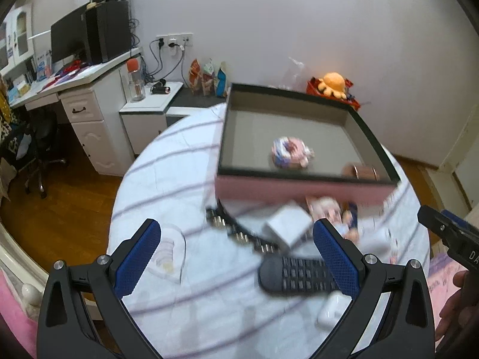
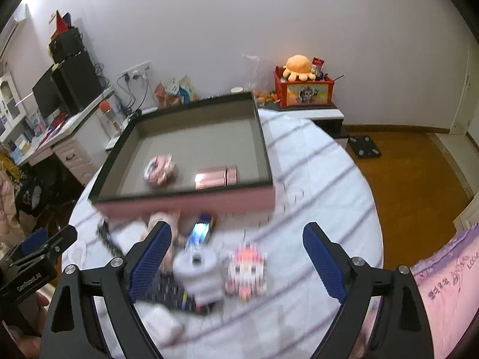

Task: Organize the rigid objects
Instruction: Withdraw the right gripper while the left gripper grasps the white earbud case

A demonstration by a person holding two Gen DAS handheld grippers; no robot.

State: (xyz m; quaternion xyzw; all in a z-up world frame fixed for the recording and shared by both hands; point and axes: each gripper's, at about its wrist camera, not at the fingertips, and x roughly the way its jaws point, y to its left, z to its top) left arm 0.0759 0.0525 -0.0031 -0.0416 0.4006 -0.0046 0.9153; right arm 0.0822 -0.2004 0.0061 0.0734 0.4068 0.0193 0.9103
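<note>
A pink box with a dark rim stands on the round striped table. Inside lie a small pink-and-blue figure and a copper-coloured case. In front of the box lie a black remote, a white cube, a black studded strap, white earbud case, a white round device, a pixel-block figure and a lit blue gadget. My left gripper is open above the table. My right gripper is open above the round device and block figure.
The table has a striped cloth. A clear packet lies at its left. A white desk with monitor stands left, a red crate with an orange plush behind. Wooden floor lies right. Both views are motion-blurred.
</note>
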